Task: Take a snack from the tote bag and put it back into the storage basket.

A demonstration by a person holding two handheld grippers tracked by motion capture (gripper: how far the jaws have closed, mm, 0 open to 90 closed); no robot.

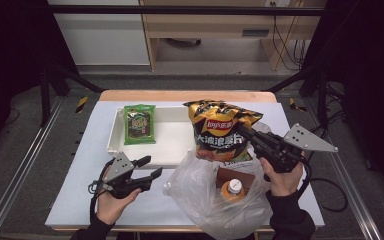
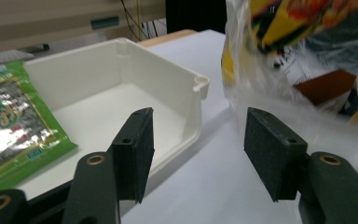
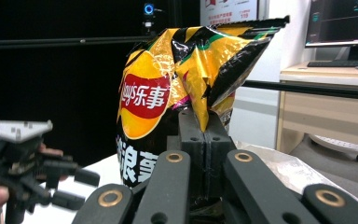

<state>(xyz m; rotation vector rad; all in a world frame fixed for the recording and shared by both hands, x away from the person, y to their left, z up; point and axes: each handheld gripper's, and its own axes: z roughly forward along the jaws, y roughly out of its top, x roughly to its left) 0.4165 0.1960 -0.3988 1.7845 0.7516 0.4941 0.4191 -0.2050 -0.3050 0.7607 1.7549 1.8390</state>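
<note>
At the bottom centre of the high view, a clear bag is lying open with a bottle and a brown box inside it. At lower left, the left gripper is hovering over the table with its fingers spread apart and gripping nothing. Right of centre, the right gripper is clenching its jaws on the edge of the chips bag, holding it upright above the clear bag. Farther back, a green packet is lying in the white tray.
</note>
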